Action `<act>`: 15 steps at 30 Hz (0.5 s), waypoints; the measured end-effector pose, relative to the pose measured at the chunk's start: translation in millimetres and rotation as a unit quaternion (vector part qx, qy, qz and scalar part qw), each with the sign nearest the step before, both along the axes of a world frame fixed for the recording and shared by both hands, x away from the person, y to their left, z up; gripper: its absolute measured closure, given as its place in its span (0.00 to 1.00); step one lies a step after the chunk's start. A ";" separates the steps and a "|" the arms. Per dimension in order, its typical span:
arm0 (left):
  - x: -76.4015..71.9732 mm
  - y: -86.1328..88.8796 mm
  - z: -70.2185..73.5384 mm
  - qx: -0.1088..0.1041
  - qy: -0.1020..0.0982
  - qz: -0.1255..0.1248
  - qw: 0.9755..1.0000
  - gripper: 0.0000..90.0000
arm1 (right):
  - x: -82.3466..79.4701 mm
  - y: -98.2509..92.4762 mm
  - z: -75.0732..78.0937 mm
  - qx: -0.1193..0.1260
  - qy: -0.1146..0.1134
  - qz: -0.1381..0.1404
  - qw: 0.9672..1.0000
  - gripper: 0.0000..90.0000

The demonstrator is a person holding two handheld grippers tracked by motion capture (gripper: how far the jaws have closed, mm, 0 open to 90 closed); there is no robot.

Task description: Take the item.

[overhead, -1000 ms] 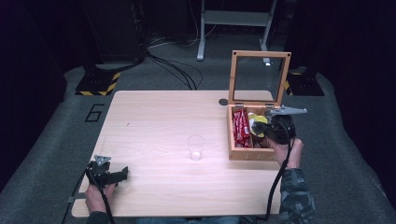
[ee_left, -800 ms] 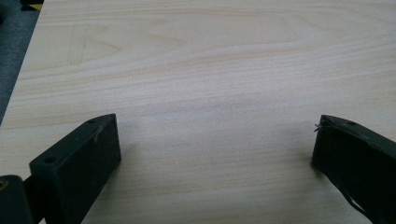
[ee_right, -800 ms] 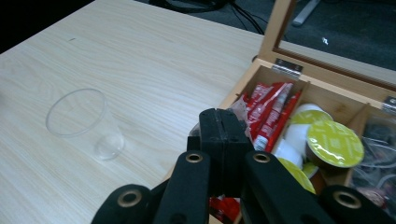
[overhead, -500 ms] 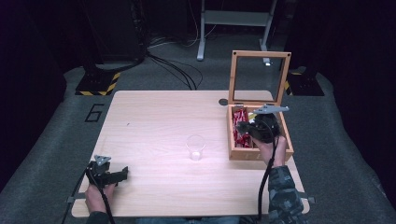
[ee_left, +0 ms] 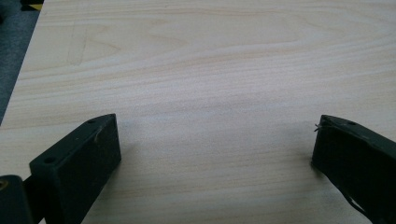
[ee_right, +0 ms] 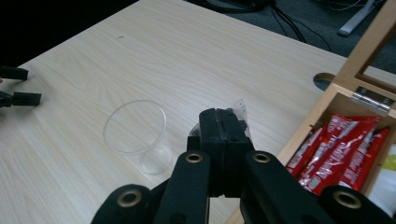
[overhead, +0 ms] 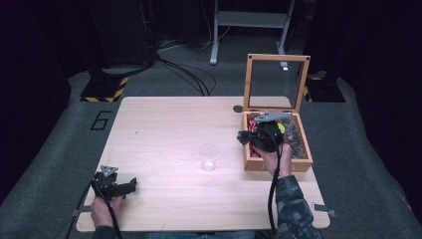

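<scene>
A small clear packet (ee_right: 239,114) is being pinched between the fully closed jaws of the right gripper (ee_right: 223,128); it is being held above the table (overhead: 164,124), at the left wall of the wooden box (overhead: 276,163); the box's glazed lid (overhead: 275,82) is standing upright behind it; red sachets (ee_right: 334,149) are lying inside the box. A clear plastic cup (overhead: 208,157) is standing upright near the gripper, with bare tabletop between them. The left gripper (overhead: 130,185) is being rested at the table's near left corner, well apart; its jaws are being held wide open on nothing.
</scene>
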State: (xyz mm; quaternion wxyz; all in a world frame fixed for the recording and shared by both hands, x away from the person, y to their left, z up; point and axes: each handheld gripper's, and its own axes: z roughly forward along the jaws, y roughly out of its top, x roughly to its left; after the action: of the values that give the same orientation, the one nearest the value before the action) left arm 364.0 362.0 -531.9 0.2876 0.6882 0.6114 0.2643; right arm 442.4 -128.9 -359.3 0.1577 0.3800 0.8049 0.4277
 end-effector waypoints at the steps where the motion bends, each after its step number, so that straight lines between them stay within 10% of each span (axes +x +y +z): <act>1: 0.0 0.0 0.0 0.000 0.000 0.000 1.000 0.01 | 0.1 2.9 -0.1 0.000 0.000 0.002 1.000 1.00; 15: 0.0 0.0 0.0 0.000 0.000 0.000 1.000 0.01 | 2.6 42.3 -5.3 -0.012 0.011 0.048 0.999 1.00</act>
State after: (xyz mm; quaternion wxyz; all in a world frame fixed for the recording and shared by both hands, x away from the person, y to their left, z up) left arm 363.9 362.0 -532.0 0.2876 0.6879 0.6117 0.2645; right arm 445.1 -86.6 -364.6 0.1324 0.3435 0.8289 0.4213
